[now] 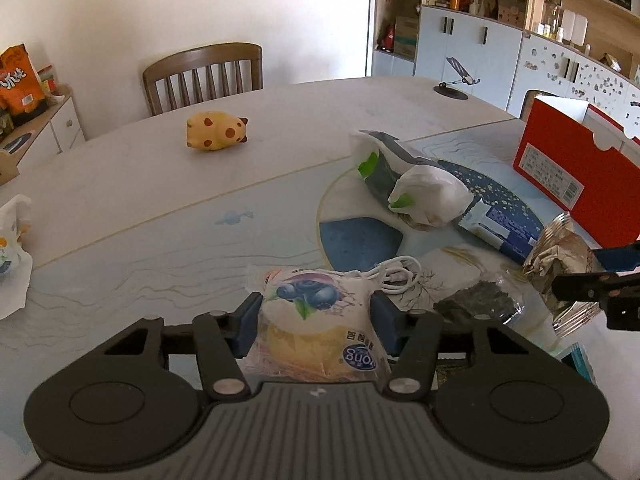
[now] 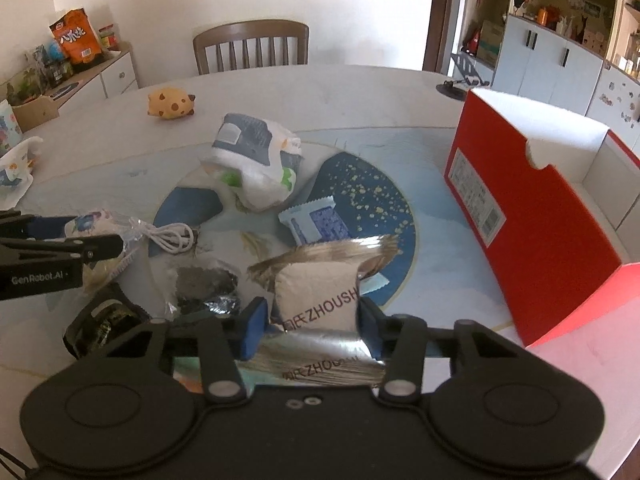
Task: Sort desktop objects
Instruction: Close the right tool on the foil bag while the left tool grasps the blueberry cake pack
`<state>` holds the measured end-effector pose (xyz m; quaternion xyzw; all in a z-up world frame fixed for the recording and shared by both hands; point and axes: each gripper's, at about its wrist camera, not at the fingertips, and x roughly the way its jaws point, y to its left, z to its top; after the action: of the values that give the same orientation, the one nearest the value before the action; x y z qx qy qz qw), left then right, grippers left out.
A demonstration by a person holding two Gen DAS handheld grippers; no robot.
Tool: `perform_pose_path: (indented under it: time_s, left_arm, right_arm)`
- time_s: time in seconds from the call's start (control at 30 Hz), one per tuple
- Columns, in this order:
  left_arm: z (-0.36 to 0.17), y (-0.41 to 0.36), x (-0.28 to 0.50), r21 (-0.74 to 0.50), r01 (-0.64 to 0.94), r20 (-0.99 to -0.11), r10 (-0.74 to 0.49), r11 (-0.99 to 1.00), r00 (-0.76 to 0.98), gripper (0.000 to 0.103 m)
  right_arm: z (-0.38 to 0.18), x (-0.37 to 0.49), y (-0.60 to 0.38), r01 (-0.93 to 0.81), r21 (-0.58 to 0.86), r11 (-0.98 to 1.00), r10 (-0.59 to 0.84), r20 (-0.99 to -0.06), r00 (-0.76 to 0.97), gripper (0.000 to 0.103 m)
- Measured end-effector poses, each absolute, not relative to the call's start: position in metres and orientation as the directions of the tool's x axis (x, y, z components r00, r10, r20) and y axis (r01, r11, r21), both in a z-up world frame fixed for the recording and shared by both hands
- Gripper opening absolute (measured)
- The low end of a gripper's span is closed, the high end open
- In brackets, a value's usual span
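Beside red box (image 2: 532, 216), bare tabletop (image 2: 420, 100)

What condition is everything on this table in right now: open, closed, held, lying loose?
Blueberry cake packet: sealed, pinched by left hand-held gripper.
Silver snack packet: sealed, pinched by right hand-held gripper.
Red box: open, upright.
White cable: coiled, loose.
Yellow toy: lying alone.

Snacks, a cable and a red box on my table

My blueberry cake packet (image 1: 320, 320) sits near the table's near edge, the gold-ended biscuit packet (image 2: 320, 292) to its right. A white cable (image 2: 170, 236), a dark snack bag (image 2: 206, 284), a blue sachet (image 2: 316, 222) and a white tissue pack (image 2: 256, 160) lie mid-table; the open red box (image 2: 532, 216) stands at the right edge.
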<state>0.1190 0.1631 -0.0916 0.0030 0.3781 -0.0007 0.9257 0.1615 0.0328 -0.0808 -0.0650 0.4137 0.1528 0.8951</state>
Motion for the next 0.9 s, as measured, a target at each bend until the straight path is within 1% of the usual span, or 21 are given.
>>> perform_pose_path:
  time_s: [0.53, 0.9]
  left_arm:
    - [-0.054, 0.152, 0.108, -0.019, 0.021, -0.668, -0.028, 1.0, 0.743, 0.056]
    - [-0.015, 0.124, 0.109, -0.027, 0.082, -0.653, -0.08, 0.996, 0.753, 0.056]
  right_arm:
    - [-0.047, 0.154, 0.017, -0.295, -0.01, 0.956, 0.194, -0.732, 0.654, 0.047]
    - [-0.014, 0.15, -0.003, -0.253, 0.011, 0.967, 0.186, -0.711, 0.679, 0.047]
